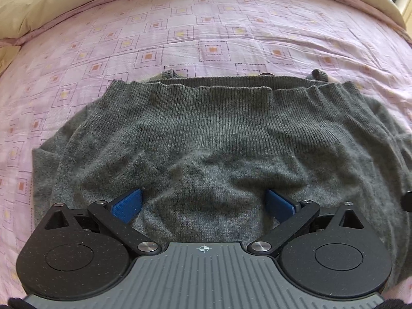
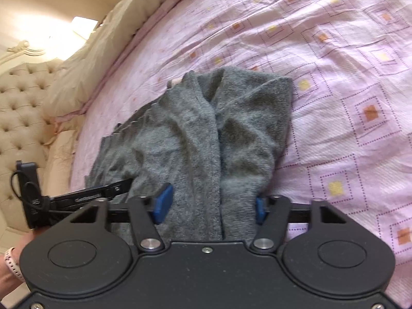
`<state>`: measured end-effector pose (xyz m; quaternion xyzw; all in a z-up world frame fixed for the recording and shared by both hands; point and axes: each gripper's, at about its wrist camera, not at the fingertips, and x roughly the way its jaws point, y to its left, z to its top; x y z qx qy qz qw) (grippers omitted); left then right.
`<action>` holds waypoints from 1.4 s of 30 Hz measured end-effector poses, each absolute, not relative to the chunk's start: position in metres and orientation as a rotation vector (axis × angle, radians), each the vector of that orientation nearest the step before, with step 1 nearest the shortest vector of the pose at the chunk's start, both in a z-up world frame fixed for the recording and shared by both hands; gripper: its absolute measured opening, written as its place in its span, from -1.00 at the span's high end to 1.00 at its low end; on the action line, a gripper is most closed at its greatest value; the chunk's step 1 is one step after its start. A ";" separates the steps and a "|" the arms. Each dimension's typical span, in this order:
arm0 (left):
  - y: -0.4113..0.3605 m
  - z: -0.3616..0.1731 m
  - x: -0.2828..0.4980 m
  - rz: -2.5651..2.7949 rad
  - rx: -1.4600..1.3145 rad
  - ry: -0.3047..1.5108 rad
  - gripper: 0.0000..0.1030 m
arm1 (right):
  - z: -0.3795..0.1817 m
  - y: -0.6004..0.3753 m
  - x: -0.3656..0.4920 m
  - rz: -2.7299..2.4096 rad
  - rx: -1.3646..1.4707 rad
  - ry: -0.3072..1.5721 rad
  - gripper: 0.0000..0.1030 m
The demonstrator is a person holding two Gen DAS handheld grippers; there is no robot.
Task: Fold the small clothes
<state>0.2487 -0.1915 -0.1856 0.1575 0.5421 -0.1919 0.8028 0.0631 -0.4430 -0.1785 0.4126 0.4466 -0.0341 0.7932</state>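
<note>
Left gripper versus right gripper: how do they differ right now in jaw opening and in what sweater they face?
The left gripper has its jaws spread wide; the right gripper has a narrower gap. The left faces the grey sweater spread fairly flat, ribbed hem across; the right faces bunched, creased folds. Both are open with blue pads against the knit, over the pink bedspread.
</note>
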 end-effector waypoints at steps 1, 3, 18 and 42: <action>-0.190 -0.184 0.249 -0.419 0.333 1.164 -1.00 | -0.179 -0.442 0.065 -0.076 0.888 0.973 0.13; -0.186 -0.179 0.248 -0.435 0.328 1.165 -0.97 | -0.178 -0.438 0.069 -0.103 0.871 1.001 0.43; -0.074 -0.126 0.199 -0.474 0.266 1.121 -0.94 | -0.099 -0.368 0.110 -0.220 0.657 1.016 0.60; 0.087 -0.128 0.208 -0.379 0.118 1.185 -0.94 | -0.110 -0.137 0.262 -0.007 0.260 1.237 0.46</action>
